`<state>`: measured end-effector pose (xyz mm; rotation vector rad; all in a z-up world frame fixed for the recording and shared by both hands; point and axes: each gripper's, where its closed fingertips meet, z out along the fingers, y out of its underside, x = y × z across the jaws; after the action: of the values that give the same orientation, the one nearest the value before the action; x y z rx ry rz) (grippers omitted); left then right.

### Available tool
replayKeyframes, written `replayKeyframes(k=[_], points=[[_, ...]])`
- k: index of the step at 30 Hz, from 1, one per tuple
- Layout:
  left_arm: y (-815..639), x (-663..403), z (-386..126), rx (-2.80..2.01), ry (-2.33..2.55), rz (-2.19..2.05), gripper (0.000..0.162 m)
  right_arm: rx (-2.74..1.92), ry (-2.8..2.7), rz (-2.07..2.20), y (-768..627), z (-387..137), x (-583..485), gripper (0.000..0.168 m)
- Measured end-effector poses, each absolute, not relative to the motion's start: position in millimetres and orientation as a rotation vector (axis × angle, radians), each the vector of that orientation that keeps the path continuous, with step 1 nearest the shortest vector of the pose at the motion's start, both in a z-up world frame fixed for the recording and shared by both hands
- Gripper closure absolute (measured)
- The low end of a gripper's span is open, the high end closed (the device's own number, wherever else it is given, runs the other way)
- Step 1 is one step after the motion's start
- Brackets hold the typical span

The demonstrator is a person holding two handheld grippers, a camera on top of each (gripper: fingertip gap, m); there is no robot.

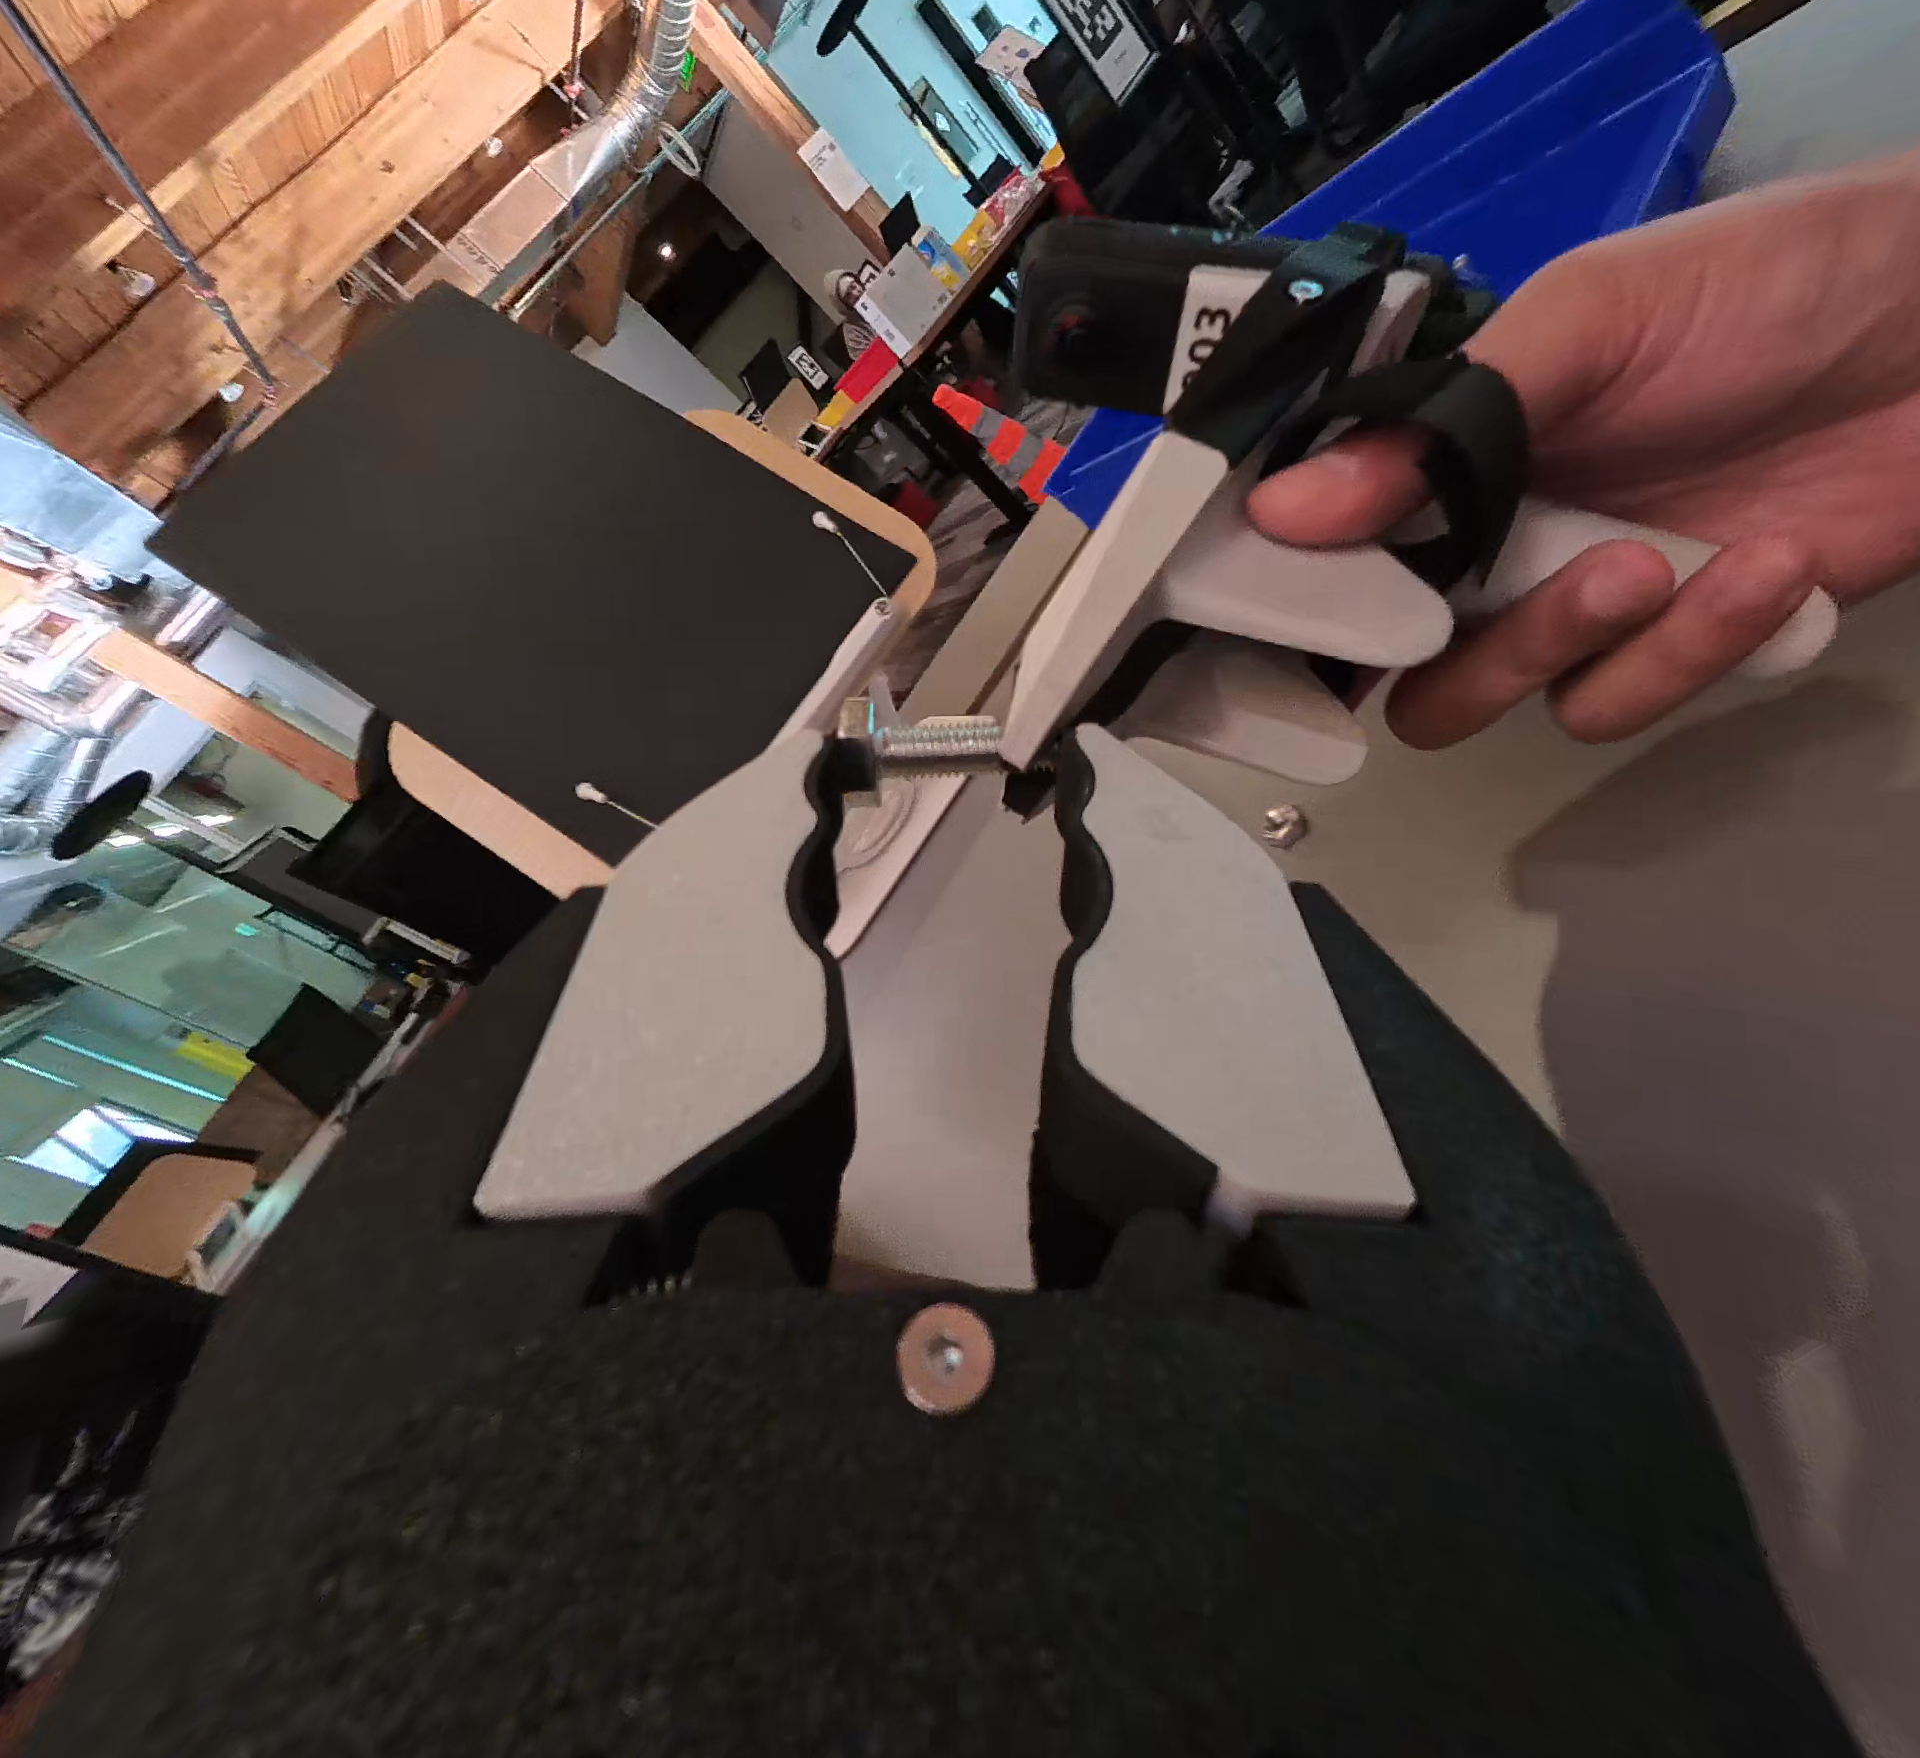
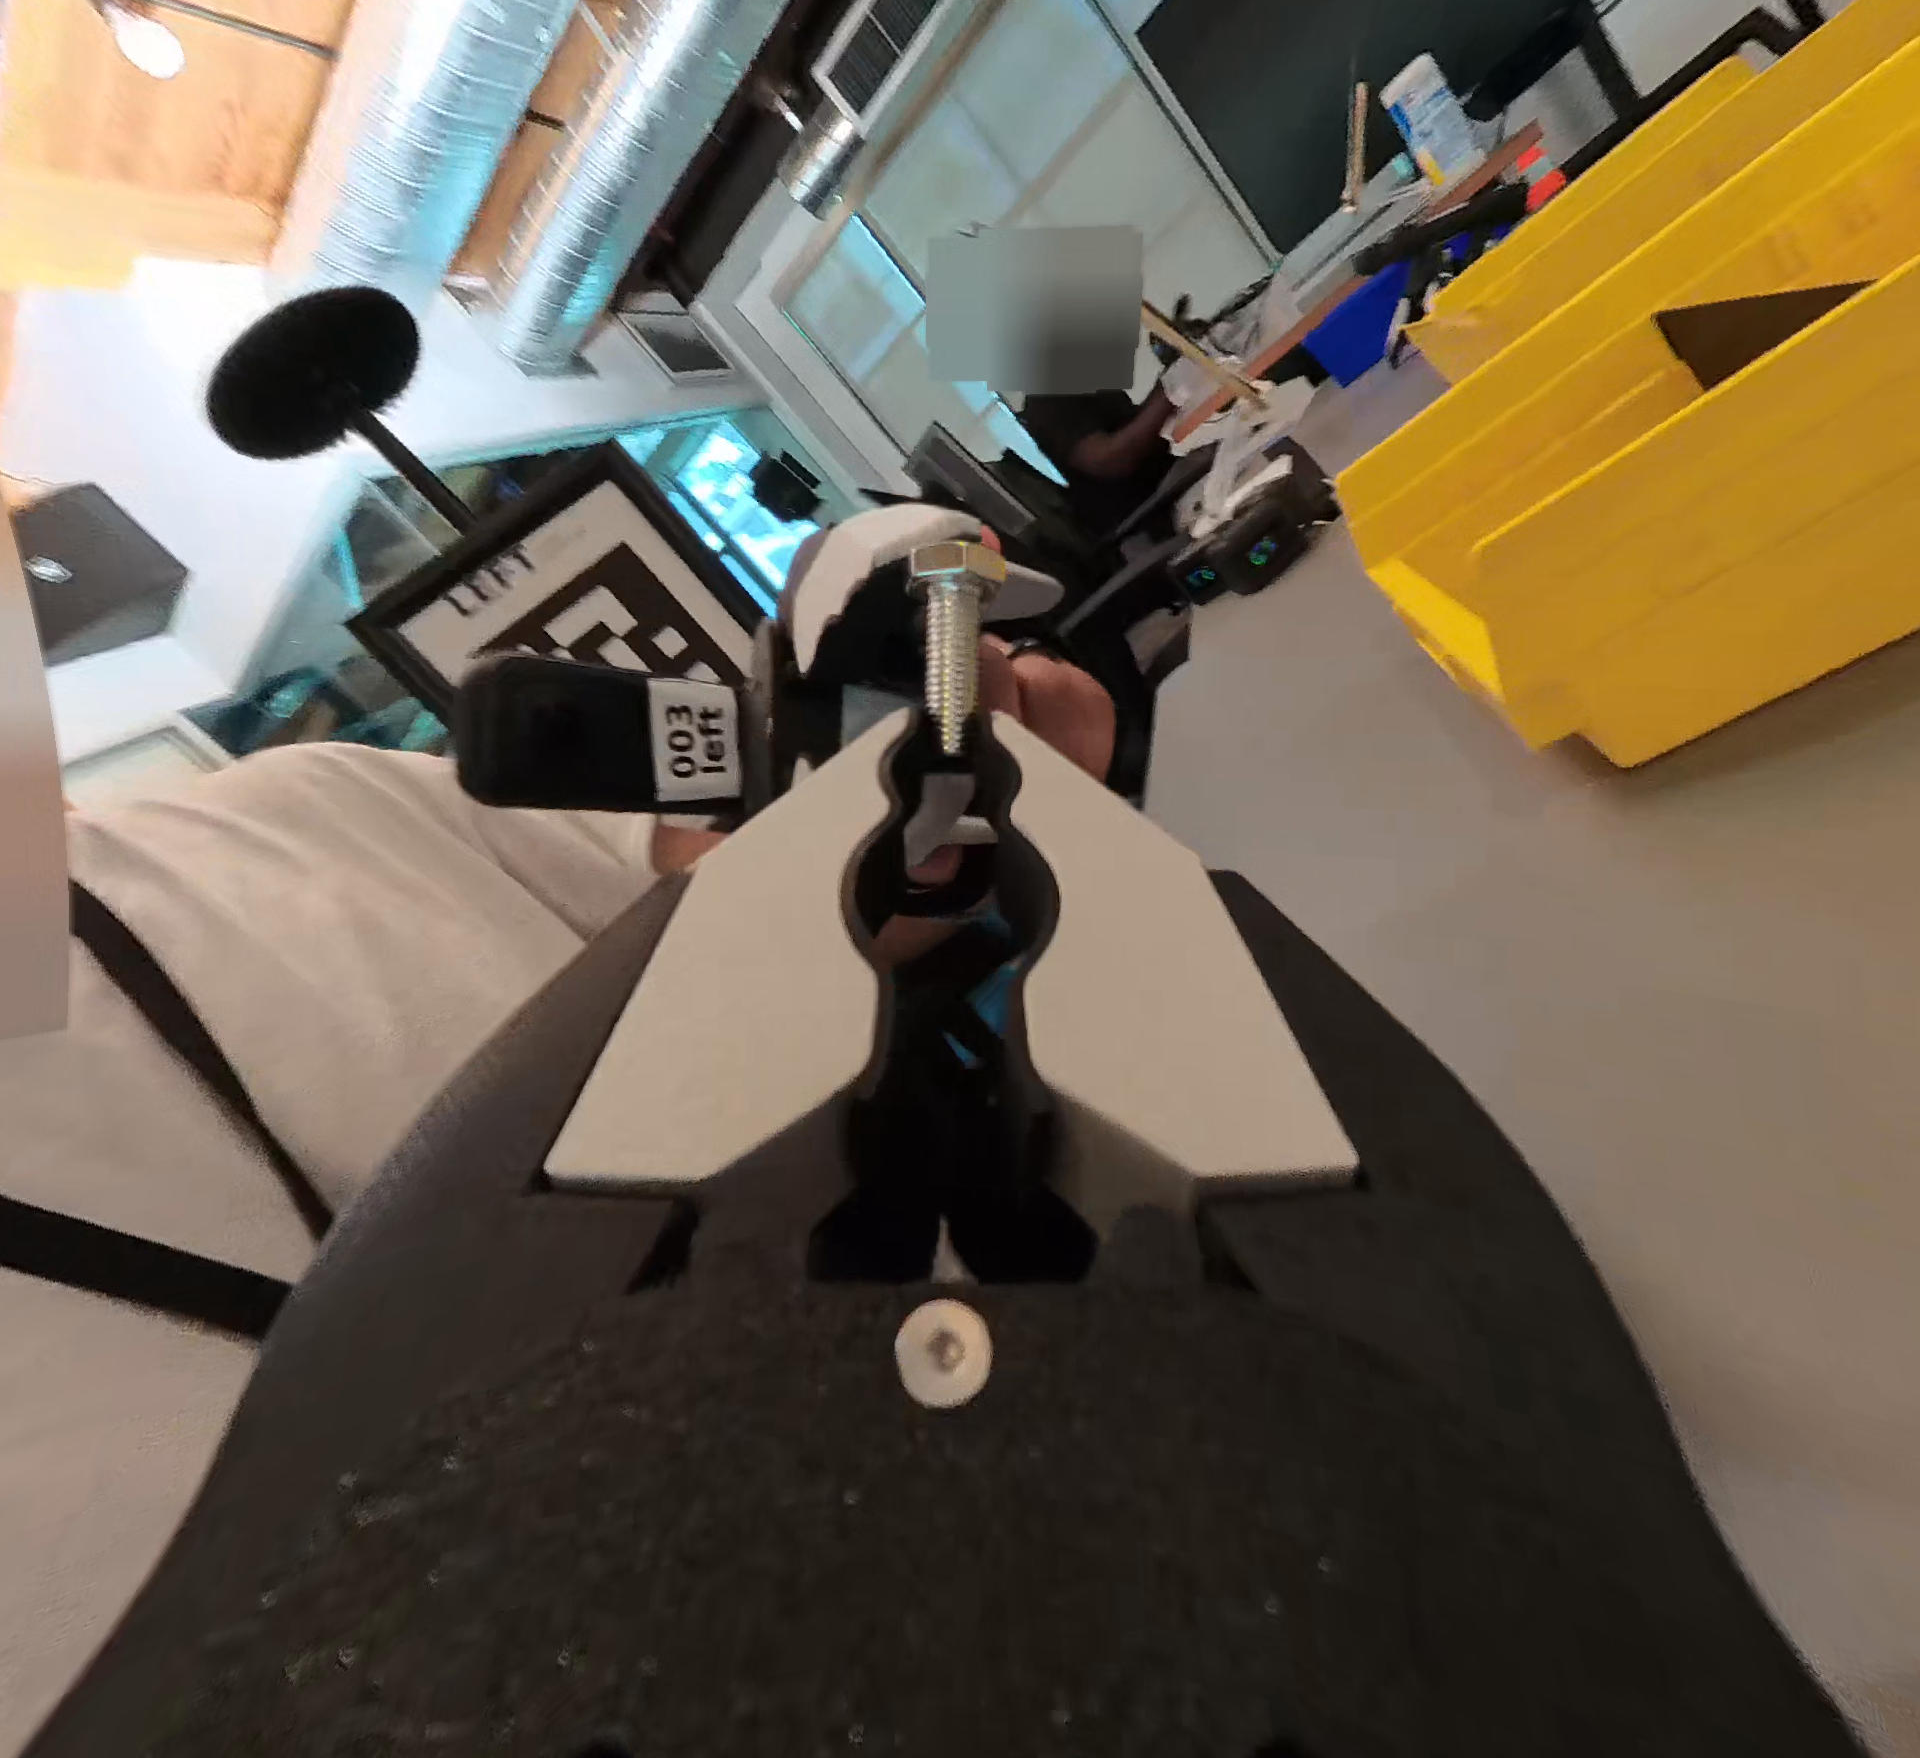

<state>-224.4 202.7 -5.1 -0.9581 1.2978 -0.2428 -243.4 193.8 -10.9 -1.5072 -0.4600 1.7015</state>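
My right gripper (image 2: 954, 740) is shut on the threaded end of a silver hex bolt (image 2: 952, 638), which sticks out past its tips with the head far from me. In the left wrist view the bolt (image 1: 935, 738) lies crosswise between the tips of my left gripper (image 1: 951, 773). The left jaws stand apart. The bolt head rests against the left finger's black pad (image 1: 831, 778). The right gripper (image 1: 1023, 768), held by a hand (image 1: 1714, 409), reaches in from the right to the bolt's end. I cannot tell whether it touches the left gripper's right finger.
A small silver nut (image 1: 1285, 823) lies on the grey table (image 1: 1714, 981). A blue bin (image 1: 1507, 150) stands behind the hand. Yellow bins (image 2: 1662, 513) stand on the table at the right. A black panel (image 1: 520, 565) stands beyond. A person (image 2: 1101, 451) sits far back. The tips of both grippers are at nearly the same place.
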Motion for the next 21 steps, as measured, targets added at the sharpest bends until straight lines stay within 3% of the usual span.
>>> replayKeyframes(k=[6,9,12,15,16,21], points=[[200.7,-224.9,-33.6,-1.213,1.320,-0.571,0.133,-1.770,-0.545,1.158,220.4,-67.2,-203.3,0.160],[193.0,-224.5,-53.3,-1.522,1.264,-1.057,0.119,-1.813,-0.802,0.828,218.1,-92.8,-185.5,0.159],[195.1,-222.5,-75.5,-1.744,1.192,-1.311,0.104,-1.800,-0.974,0.858,200.2,-103.2,-194.4,0.159],[192.8,-226.9,-96.6,-1.725,1.291,-1.217,0.133,-1.830,-0.993,1.068,185.3,-108.9,-201.8,0.159],[183.3,-228.0,-100.1,-1.666,1.365,-1.217,0.135,-1.836,-1.005,1.119,180.3,-110.5,-203.6,0.159],[155.6,-227.8,-109.8,-1.552,1.547,-1.265,0.121,-1.882,-1.100,1.206,163.7,-118.5,-212.6,0.159]])
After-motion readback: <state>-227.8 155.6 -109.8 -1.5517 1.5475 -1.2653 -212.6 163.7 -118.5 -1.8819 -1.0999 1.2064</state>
